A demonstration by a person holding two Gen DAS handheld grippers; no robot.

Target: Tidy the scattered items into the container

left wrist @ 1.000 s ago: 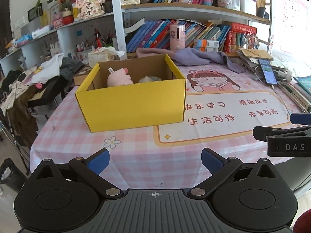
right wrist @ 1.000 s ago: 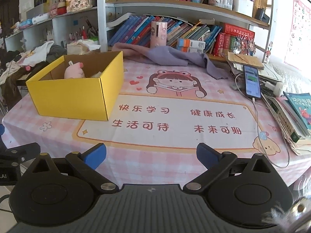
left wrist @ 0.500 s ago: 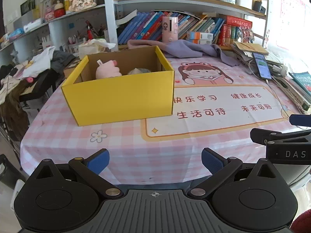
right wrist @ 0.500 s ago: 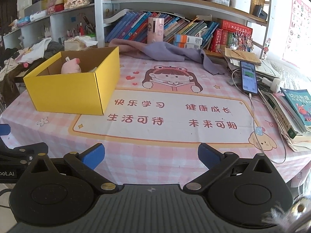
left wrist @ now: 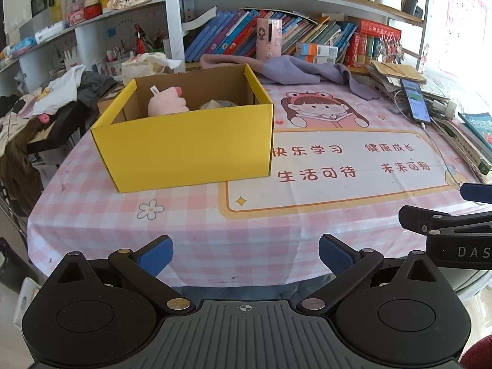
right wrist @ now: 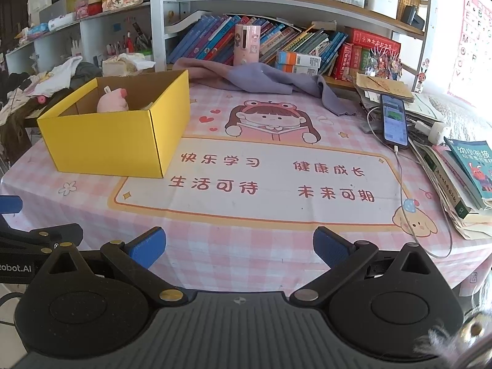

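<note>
A yellow cardboard box stands on the pink checked tablecloth, left of the printed mat; it also shows in the right wrist view. Inside it lie a pink plush toy and a pale rounded item, partly hidden by the front wall. My left gripper is open and empty, held near the table's front edge, well short of the box. My right gripper is open and empty, also at the front edge, to the right of the left one.
A purple cloth lies at the back by the bookshelf. A phone on a cable and stacked books sit at the right edge. Clothes hang over a chair left of the table.
Both grippers have drawn back from the table toward its front edge, so the box looks farther away. The jaws stay open and empty.
</note>
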